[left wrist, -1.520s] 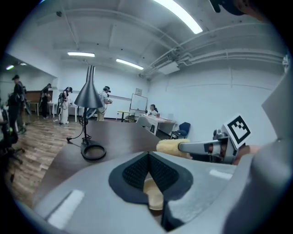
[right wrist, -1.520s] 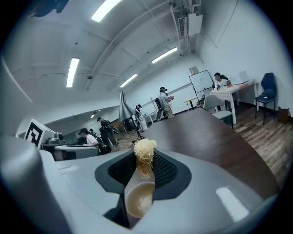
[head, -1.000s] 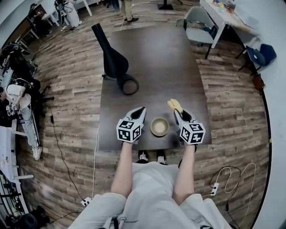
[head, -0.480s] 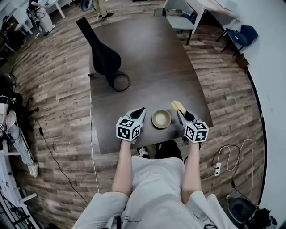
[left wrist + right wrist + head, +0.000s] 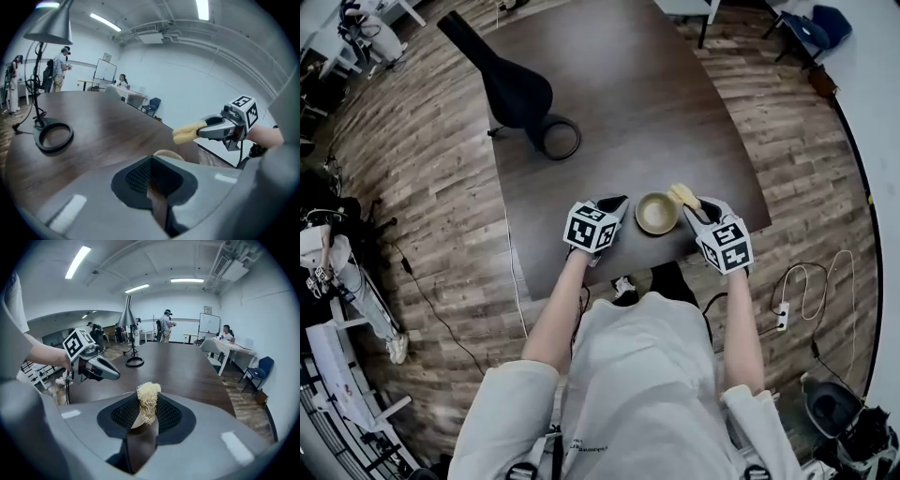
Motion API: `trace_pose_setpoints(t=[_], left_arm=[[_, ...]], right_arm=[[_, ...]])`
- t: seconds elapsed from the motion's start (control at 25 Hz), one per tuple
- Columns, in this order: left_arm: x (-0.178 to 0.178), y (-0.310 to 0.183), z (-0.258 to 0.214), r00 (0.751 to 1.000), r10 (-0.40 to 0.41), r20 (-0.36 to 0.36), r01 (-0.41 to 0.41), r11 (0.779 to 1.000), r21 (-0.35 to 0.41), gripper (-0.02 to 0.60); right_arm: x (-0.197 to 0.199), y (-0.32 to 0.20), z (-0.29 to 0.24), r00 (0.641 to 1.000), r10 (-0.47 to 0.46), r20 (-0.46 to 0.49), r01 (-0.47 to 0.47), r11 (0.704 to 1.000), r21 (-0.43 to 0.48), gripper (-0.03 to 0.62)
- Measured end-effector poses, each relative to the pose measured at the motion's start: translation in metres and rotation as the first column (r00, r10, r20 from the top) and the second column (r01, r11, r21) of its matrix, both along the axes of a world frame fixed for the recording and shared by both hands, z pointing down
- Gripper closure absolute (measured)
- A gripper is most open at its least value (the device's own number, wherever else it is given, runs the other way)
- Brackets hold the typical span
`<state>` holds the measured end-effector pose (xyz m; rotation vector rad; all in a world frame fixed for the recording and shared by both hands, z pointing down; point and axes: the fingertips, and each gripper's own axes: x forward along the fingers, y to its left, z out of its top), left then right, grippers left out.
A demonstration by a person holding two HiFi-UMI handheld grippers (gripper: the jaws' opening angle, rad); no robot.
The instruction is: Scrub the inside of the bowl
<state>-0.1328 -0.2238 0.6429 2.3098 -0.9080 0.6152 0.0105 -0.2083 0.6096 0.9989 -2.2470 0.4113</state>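
Beside the bowl [image 5: 657,213], right gripper [image 5: 694,202] jaws pinching scrubber [image 5: 680,194] — long axis along jaws, left gripper [image 5: 617,202] jaws pressed together.

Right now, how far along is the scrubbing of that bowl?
It looks barely started. Done: the right gripper is shut on the yellow scrubber, so the tool is picked up. In hand: the scrubber is held in the air beside the bowl, not inside it. The left gripper is shut and empty next to the bowl. Left: scrubbing the whole inside.
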Motion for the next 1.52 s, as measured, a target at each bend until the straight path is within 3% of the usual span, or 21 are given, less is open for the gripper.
trace_pose_setpoints(t=[0.24, 0.4, 0.52, 0.72, 0.92, 1.08, 1.12, 1.28, 1.44, 1.52], left_arm=[[0.016, 0.007, 0.031, 0.996, 0.087, -0.023, -0.090, 0.981, -0.171, 0.580], [0.020, 0.004, 0.039, 0.992, 0.124, -0.032, -0.128, 0.968, -0.215, 0.545], [0.024, -0.005, 0.044, 0.991, 0.121, -0.064, -0.134, 0.958, -0.254, 0.533], [0.042, -0.012, 0.056, 0.978, 0.185, -0.098, -0.207, 0.920, -0.333, 0.512], [0.054, -0.013, 0.068, 0.953, 0.300, -0.050, -0.296, 0.873, -0.388, 0.512], [0.064, -0.015, 0.077, 0.941, 0.336, -0.036, -0.320, 0.853, -0.412, 0.520], [0.066, -0.015, 0.078, 0.940, 0.339, -0.033, -0.322, 0.852, -0.413, 0.547], [0.066, -0.015, 0.077, 0.952, 0.303, -0.034, -0.289, 0.864, -0.411, 0.560], [0.063, -0.019, 0.064, 0.976, 0.193, -0.098, -0.217, 0.888, -0.405, 0.557], [0.058, -0.020, 0.056, 0.984, 0.151, -0.092, -0.174, 0.910, -0.377, 0.559]], right_arm=[[-0.027, 0.010, 0.012, 0.989, -0.141, -0.041, 0.139, 0.988, -0.063, 0.471], [-0.034, 0.018, 0.024, 0.975, -0.199, -0.097, 0.191, 0.978, -0.084, 0.471], [-0.036, 0.021, 0.027, 0.976, -0.201, -0.086, 0.193, 0.976, -0.099, 0.471], [-0.034, 0.024, 0.034, 0.973, -0.215, -0.084, 0.203, 0.971, -0.126, 0.471], [-0.033, 0.022, 0.038, 0.972, -0.219, -0.089, 0.205, 0.968, -0.144, 0.471], [-0.032, 0.026, 0.046, 0.967, -0.242, -0.077, 0.225, 0.957, -0.181, 0.471], [-0.031, 0.028, 0.049, 0.965, -0.251, -0.081, 0.232, 0.953, -0.194, 0.471], [-0.024, 0.025, 0.061, 0.948, -0.281, -0.151, 0.245, 0.944, -0.221, 0.471], [-0.017, 0.005, 0.058, 0.935, -0.295, -0.199, 0.258, 0.947, -0.191, 0.471], [-0.024, -0.004, 0.048, 0.928, -0.317, -0.195, 0.286, 0.942, -0.173, 0.471]])
